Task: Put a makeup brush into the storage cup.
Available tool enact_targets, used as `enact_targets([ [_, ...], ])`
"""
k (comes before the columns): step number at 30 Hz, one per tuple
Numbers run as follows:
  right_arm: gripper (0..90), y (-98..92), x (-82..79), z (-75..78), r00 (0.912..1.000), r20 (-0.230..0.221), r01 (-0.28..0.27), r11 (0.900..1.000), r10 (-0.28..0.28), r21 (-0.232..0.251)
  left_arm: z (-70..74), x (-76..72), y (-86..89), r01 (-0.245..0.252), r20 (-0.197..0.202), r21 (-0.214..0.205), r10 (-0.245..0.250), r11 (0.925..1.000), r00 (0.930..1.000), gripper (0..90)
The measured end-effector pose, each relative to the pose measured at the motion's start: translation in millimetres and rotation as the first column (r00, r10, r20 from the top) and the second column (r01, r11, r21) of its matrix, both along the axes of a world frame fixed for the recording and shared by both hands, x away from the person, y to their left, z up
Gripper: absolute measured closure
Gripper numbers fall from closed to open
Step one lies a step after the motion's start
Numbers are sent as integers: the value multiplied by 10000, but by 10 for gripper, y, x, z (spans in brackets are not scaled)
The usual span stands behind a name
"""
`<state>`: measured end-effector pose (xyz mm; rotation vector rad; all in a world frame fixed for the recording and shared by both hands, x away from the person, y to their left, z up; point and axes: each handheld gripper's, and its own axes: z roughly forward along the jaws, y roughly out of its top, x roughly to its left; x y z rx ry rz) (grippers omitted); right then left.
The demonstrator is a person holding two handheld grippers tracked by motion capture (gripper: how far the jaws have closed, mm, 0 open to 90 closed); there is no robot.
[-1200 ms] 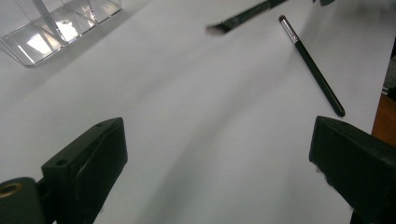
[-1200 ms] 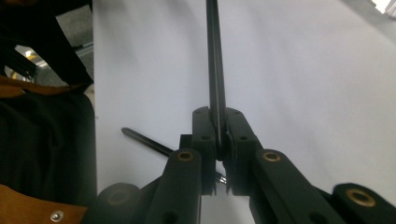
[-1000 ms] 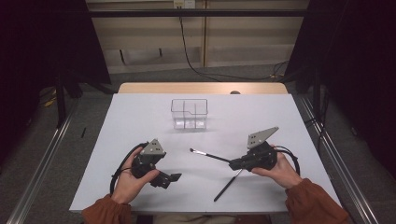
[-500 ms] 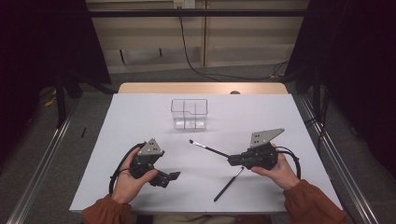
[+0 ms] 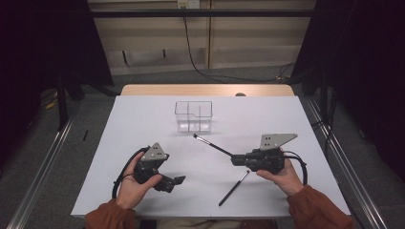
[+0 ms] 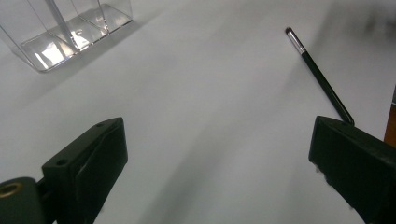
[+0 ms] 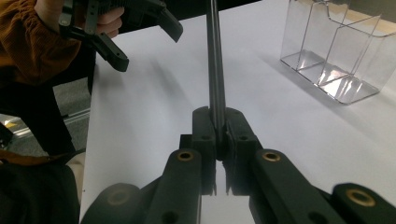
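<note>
The right gripper (image 5: 235, 160) is clamped tight on a slim black makeup brush (image 5: 213, 145); in the right gripper view its jaws press together around the brush's (image 7: 215, 70) handle, which runs straight up from between them. From the high view the held brush slants up and away toward the far left, its pale-ferruled tip hanging above the white tabletop (image 5: 143, 119), short of the clear plastic organizer (image 5: 193, 116). That organizer is a divided box standing near the middle of the tabletop's far edge; its compartments look bare in the left gripper view (image 6: 60, 32) and in the right gripper view (image 7: 336, 60). A second black brush (image 5: 234, 188) lies flat on the tabletop toward the near edge, just inward of the right hand (image 5: 282, 175), pointing diagonally; the left gripper view shows it (image 6: 320, 77) with its silver-banded tip away from the camera. The left gripper (image 5: 177, 182) sits low over the near left part of the tabletop, its jaws spread wide with nothing between them, held in the left hand (image 5: 131, 188). It stands well apart from both brushes and from the organizer
</note>
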<state>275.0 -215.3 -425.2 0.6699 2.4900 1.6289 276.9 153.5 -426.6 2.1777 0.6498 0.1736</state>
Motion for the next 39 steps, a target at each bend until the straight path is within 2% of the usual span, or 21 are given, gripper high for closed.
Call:
enact_targets([
  [4, 847, -10, -3, 10, 10000, -8, 70, 9998, -69, 169, 2, -2, -10, -33, 45, -121, 34, 9999, 10000, 43],
  [9, 847, -1, -9, 22, 9999, 128, 77, 9995, -81, 291, 16, 8, -90, 11, 80, -468, -7, 9989, 10000, 43],
  [12, 847, 24, -26, 35, 9998, 194, -17, 9991, 9, 412, 35, 6, -130, 17, 218, -674, -3, 9977, 9998, 43],
  [16, 847, 39, -34, 45, 9997, 238, -45, 9988, 34, 497, 68, 4, -138, -227, 585, -878, 279, 9959, 9979, 39],
  [18, 847, 37, -37, 56, 9997, 233, -34, 9984, 21, 568, 84, 14, -128, -256, 439, -1247, 313, 9919, 9985, 39],
  [21, 847, 34, -43, 68, 9995, 300, 2, 9979, -22, 645, 118, 14, -132, -367, 704, -1451, 474, 9887, 9964, 35],
  [23, 847, 40, -48, 73, 9995, 302, -27, 9976, 6, 692, 146, 19, -140, -199, 721, -1715, 327, 9850, 9969, 33],
  [24, 847, 45, -50, 74, 9995, 310, -49, 9977, 28, 676, 158, 18, -149, -65, 959, -1828, 244, 9831, 9951, 33],
  [26, 847, 51, -49, 73, 9995, 307, -63, 9975, 41, 698, 177, 16, -187, -97, 1526, -1941, 400, 9809, 9875, 27],
  [27, 847, 54, -48, 72, 9995, 320, -85, 9976, 63, 693, 182, 22, -212, -69, 1582, -2079, 406, 9781, 9866, 26],
  [31, 847, 56, -53, 73, 9991, 419, -51, 9978, 23, 662, 186, 54, -306, 216, 1337, -2496, 124, 9681, 9909, 33],
  [32, 847, 55, -54, 74, 9991, 419, -45, 9977, 16, 679, 189, 56, -330, 198, 1350, -2478, 143, 9686, 9907, 33],
  [34, 847, 54, -52, 71, 9990, 454, -37, 9978, 6, 669, 187, 64, -376, 316, 1554, -2527, 83, 9670, 9878, 36],
  [36, 847, 56, -48, 64, 9990, 442, -55, 9978, 26, 654, 188, 68, -419, 250, 1920, -2523, 248, 9673, 9811, 45],
  [37, 847, 59, -48, 61, 9990, 449, -45, 9979, 17, 643, 187, 75, -442, 232, 1941, -2671, 301, 9634, 9805, 46],
  [39, 847, 61, -44, 58, 9990, 447, -42, 9983, 16, 579, 200, 90, -477, 266, 1837, -2724, 248, 9618, 9827, 51],
])
